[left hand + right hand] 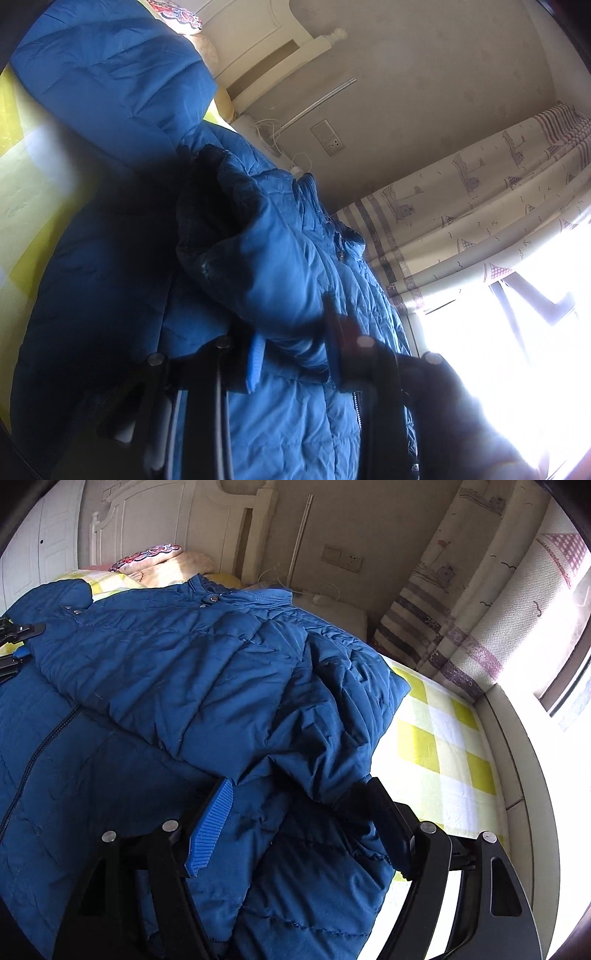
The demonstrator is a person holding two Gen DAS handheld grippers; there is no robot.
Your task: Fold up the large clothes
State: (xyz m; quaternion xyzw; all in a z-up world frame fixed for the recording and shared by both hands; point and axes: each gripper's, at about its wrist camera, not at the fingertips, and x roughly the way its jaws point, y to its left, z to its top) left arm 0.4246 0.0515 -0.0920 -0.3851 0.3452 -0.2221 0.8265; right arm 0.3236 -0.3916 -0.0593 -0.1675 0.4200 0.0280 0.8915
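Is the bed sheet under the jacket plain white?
No, the sheet beside the blue jacket is checked in yellow and white squares.

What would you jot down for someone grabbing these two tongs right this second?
Left tongs: shut on a bunched fold of the blue jacket, holding it up.
Right tongs: open, pads either side of the jacket's edge, not pressing it.
Jacket: lying on the checked bed sheet, zip partly visible, one side already folded over the body.
Done: first fold across.
Left: lay down the left-hand fold, flatten it, then fold again into a compact bundle.
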